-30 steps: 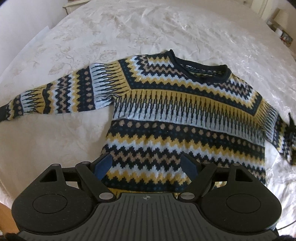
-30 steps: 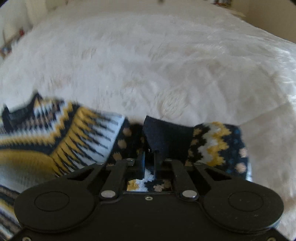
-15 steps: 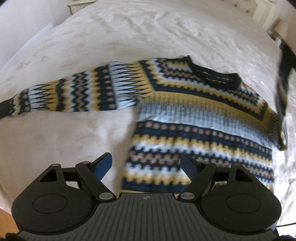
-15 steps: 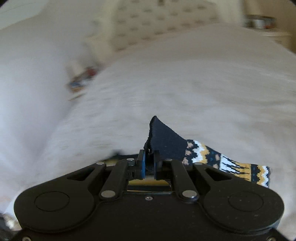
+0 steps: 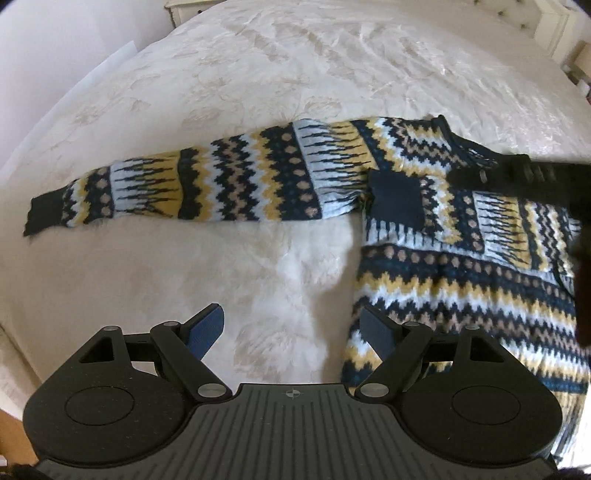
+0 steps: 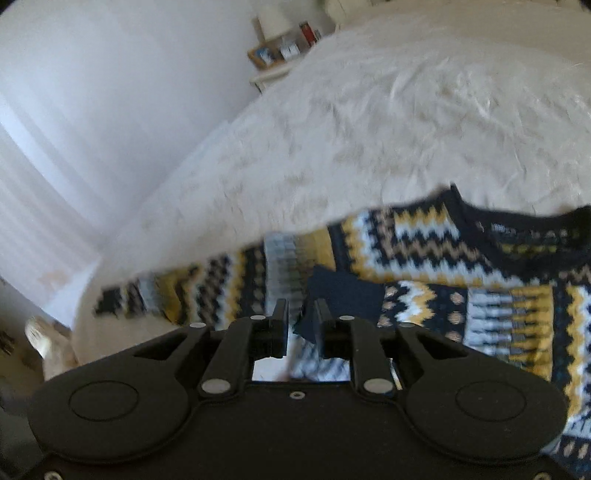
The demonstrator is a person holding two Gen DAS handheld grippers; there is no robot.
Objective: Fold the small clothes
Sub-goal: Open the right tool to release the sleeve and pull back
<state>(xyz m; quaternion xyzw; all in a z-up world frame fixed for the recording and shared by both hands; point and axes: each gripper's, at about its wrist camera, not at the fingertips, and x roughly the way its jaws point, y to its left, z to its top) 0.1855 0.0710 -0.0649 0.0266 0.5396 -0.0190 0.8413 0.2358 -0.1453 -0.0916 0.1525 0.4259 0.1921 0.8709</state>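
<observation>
A patterned navy, yellow and pale-blue knit sweater (image 5: 461, 280) lies flat on the bed. Its left sleeve (image 5: 207, 184) stretches out to the left. Its right sleeve is folded across the chest, with the navy cuff (image 5: 397, 199) lying near the left armpit; the cuff also shows in the right wrist view (image 6: 345, 295). My left gripper (image 5: 291, 328) is open and empty above the bedspread by the sweater's lower left hem. My right gripper (image 6: 301, 321) hovers just over the cuff with its jaws slightly parted, and shows as a dark shape over the chest in the left wrist view (image 5: 517, 173).
The cream embroidered bedspread (image 5: 295, 66) covers the bed. A white nightstand (image 6: 273, 70) with a lamp and small items stands beside the bed by the wall. A headboard corner (image 5: 550, 22) is at the far right.
My right gripper carried the right sleeve's cuff across the chest, laid it near the left armpit and parted its jaws. My left gripper shifted left, off the hem.
</observation>
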